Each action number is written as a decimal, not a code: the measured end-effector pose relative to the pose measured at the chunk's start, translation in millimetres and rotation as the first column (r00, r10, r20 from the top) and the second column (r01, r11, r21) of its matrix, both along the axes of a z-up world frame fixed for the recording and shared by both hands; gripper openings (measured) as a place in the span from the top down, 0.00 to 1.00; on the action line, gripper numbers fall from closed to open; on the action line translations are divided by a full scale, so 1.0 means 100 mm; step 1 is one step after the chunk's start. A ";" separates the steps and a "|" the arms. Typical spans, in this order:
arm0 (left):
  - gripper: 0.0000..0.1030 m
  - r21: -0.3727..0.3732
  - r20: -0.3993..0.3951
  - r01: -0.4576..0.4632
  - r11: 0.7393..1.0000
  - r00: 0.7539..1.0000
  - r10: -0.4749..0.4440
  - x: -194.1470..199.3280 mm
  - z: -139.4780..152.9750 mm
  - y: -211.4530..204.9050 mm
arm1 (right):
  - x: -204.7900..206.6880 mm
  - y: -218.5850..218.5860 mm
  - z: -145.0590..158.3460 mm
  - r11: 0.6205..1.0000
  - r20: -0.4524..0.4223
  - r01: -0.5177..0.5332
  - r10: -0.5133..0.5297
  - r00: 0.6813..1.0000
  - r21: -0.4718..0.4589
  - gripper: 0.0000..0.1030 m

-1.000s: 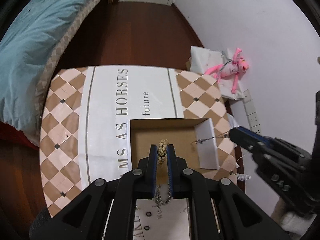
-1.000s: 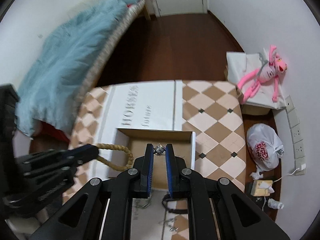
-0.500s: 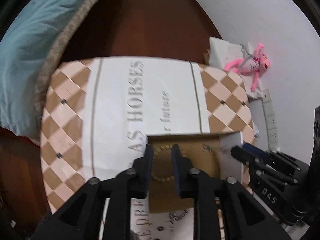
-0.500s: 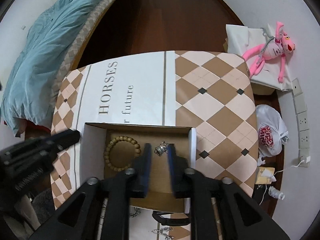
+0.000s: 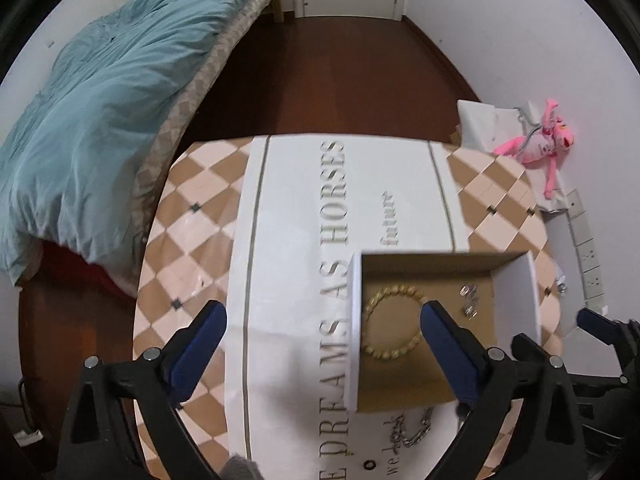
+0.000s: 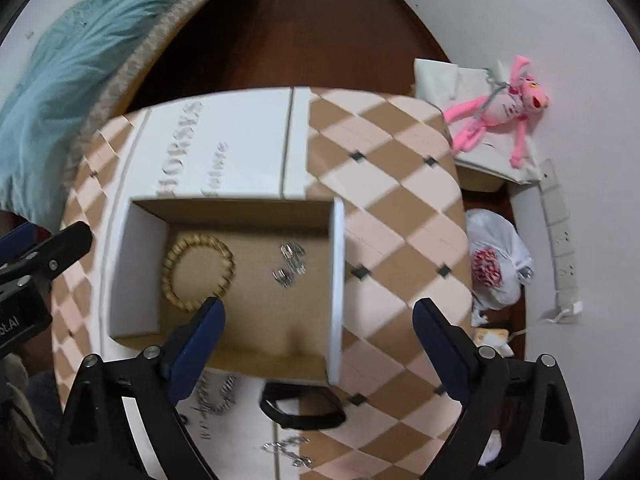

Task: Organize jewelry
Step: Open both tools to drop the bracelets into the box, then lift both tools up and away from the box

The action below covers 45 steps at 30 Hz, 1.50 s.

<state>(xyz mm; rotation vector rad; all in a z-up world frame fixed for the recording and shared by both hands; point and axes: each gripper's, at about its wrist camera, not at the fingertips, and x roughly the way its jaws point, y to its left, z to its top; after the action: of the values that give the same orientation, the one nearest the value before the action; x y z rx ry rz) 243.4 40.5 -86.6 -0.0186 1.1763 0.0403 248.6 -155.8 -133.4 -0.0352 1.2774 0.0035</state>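
An open cardboard box [image 5: 516,296] [image 6: 338,280] sits on the table. Inside lie a wooden bead bracelet [image 5: 392,322] [image 6: 198,266] and small silver pieces [image 5: 469,300] [image 6: 290,266]. My left gripper [image 5: 322,320] is wide open and empty above the box's left wall. My right gripper [image 6: 318,318] is wide open and empty above the box's near right corner. A silver chain [image 5: 416,430] [image 6: 218,398], a black band [image 6: 302,406] and more silver pieces [image 6: 286,452] lie on the table in front of the box.
The table [image 5: 192,208] [image 6: 400,184] has a checkered cloth with printed lettering. A bed with a teal duvet [image 5: 92,108] is at left. A pink plush toy [image 6: 496,108], a white plastic bag [image 6: 496,260] and a power strip [image 6: 560,232] lie on the right.
Both grippers opened wide and pulled back up. The bead bracelet dropped from the left gripper and the silver piece from the right; both now lie in the box.
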 end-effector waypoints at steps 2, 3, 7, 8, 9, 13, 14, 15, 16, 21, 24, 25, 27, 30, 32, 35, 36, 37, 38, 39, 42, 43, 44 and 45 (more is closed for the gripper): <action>0.03 -0.005 -0.002 0.000 1.000 1.000 0.000 -0.08 -0.05 -0.01 | -0.08 -0.02 -0.04 1.000 0.007 0.012 -0.011 1.000 -0.016 0.06; 0.03 -0.004 -0.003 -0.002 1.000 1.000 0.002 -0.12 -0.07 -0.02 | -0.11 -0.03 -0.05 1.000 0.010 0.015 -0.015 1.000 -0.020 0.04; 0.03 -0.012 0.005 -0.001 1.000 1.000 0.001 -0.25 -0.06 -0.05 | -0.24 -0.06 -0.03 0.999 0.022 0.034 -0.034 0.999 -0.013 0.03; 0.03 -0.016 0.009 -0.003 1.000 1.000 0.004 -0.29 -0.04 -0.05 | -0.27 -0.07 -0.01 0.999 0.030 0.038 -0.038 0.999 -0.013 0.03; 0.03 -0.017 0.012 -0.002 1.000 1.000 0.002 -0.31 -0.02 -0.06 | -0.30 -0.07 0.02 0.999 0.038 0.036 -0.035 0.999 -0.017 0.03; 0.03 -0.009 0.047 -0.007 1.000 0.999 0.007 -0.45 0.13 -0.08 | -0.44 -0.06 0.20 0.999 0.091 0.043 -0.040 0.995 -0.029 0.03; 0.03 -0.004 0.051 -0.009 1.000 0.999 0.009 -0.47 0.16 -0.08 | -0.48 -0.07 0.26 0.998 0.109 0.047 -0.043 0.993 -0.029 0.03; 0.03 0.002 0.060 -0.013 1.000 0.998 0.013 -0.50 0.20 -0.08 | -0.51 -0.07 0.30 0.998 0.121 0.050 -0.047 0.992 -0.029 0.03; 0.03 0.006 0.076 -0.015 1.000 0.997 0.014 -0.56 0.26 -0.08 | -0.57 -0.08 0.37 0.998 0.139 0.055 -0.051 0.989 -0.027 0.03; 0.03 0.015 0.124 -0.012 1.000 0.992 0.010 -0.77 0.47 -0.09 | -0.79 -0.12 0.68 0.998 0.211 0.060 -0.052 0.976 -0.032 0.03; 0.03 0.007 0.156 -0.004 1.000 0.988 0.003 -0.90 0.60 -0.10 | -0.91 -0.12 0.84 0.998 0.246 0.061 -0.051 0.968 -0.033 0.03; 0.03 0.008 0.170 0.000 1.000 0.985 -0.001 -0.96 0.66 -0.11 | -0.95 -0.12 0.90 0.998 0.258 0.059 -0.048 0.965 -0.035 0.03; 0.03 -0.001 0.181 0.004 1.000 0.984 -0.003 -1.06 0.73 -0.12 | -1.06 -0.13 1.03 0.997 0.290 0.060 -0.046 0.956 -0.039 0.03; 0.03 -0.014 0.197 0.013 1.000 0.980 -0.010 -1.17 0.84 -0.14 | -1.20 -0.14 1.19 0.997 0.324 0.061 -0.046 0.945 -0.036 0.03; 0.03 -0.018 0.205 0.018 1.000 0.979 -0.014 -1.24 0.89 -0.14 | -1.30 -0.14 1.29 0.998 0.345 0.058 -0.042 0.938 -0.036 0.03; 0.03 -0.016 0.221 0.032 0.999 0.975 -0.028 -1.34 0.97 -0.16 | -1.42 -0.15 1.40 0.998 0.366 0.056 -0.046 0.929 -0.019 0.03; 0.03 -0.017 0.224 0.032 0.999 0.974 -0.027 -1.36 0.97 -0.16 | -1.45 -0.16 1.42 0.998 0.370 0.058 -0.050 0.928 -0.011 0.03; 0.03 -0.027 0.224 0.032 0.999 0.974 -0.026 -1.39 0.98 -0.15 | -1.49 -0.17 1.45 0.998 0.374 0.060 -0.055 0.926 -0.001 0.03; 0.03 -0.045 0.225 0.041 0.998 0.974 -0.030 -1.42 0.98 -0.15 | -1.54 -0.20 1.46 0.998 0.373 0.063 -0.063 0.926 0.013 0.03; 0.03 -0.055 0.230 0.045 0.997 0.973 -0.031 -1.45 0.97 -0.14 | -1.57 -0.22 1.46 0.997 0.371 0.067 -0.072 0.926 0.026 0.03; 0.03 -0.031 0.238 0.041 0.999 0.971 -0.033 -1.53 0.87 -0.14 | -1.63 -0.28 1.31 0.996 0.338 0.079 -0.089 0.937 0.044 0.03; 0.03 -0.013 0.232 0.033 0.999 0.972 -0.029 -1.56 0.81 -0.15 | -1.65 -0.32 1.18 0.995 0.309 0.086 -0.098 0.946 0.052 0.03; 0.03 0.004 0.223 0.027 1.000 0.974 -0.027 -1.58 0.74 -0.15 | -1.65 -0.35 1.07 0.994 0.283 0.089 -0.102 0.954 0.059 0.04; 0.03 0.017 0.211 0.018 1.000 0.977 -0.022 -1.60 0.65 -0.15 | -1.66 -0.38 0.91 0.993 0.250 0.091 -0.107 0.962 0.074 0.04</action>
<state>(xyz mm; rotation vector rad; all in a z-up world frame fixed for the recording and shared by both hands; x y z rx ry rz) 83.3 25.8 -21.2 0.0025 0.9628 0.0287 82.4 -193.7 -42.1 0.0800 1.0209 -0.0464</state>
